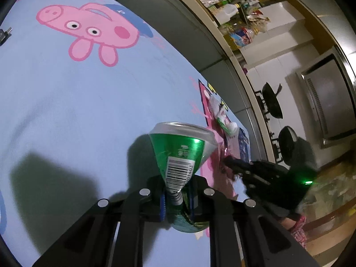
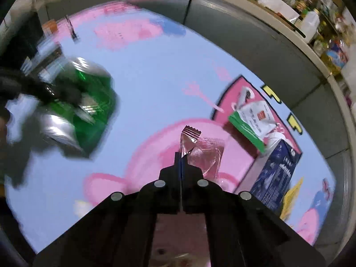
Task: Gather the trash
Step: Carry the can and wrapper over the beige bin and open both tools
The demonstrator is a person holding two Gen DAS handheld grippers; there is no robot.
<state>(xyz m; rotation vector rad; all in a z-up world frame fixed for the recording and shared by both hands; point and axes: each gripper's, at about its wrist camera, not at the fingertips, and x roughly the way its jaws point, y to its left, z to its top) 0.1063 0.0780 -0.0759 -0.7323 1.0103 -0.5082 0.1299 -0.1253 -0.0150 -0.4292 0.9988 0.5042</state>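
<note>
- Your left hand-held gripper (image 1: 176,200) is clenched on the crushed green can (image 1: 182,149), pinched at its creased waist, probably because that flattened part fits the jaws; the can hangs above the cartoon-print desk (image 1: 66,111).
- Your right hand-held gripper (image 2: 181,162) is clamped on the pink wrapper (image 2: 200,153) by one edge, lifting it to the right of the can.
- Beyond the wrapper, further right of the can, a white-green packet (image 2: 251,120) and a blue carton (image 2: 278,169) lie on the desk, touching each other; nothing blocks them.
</note>
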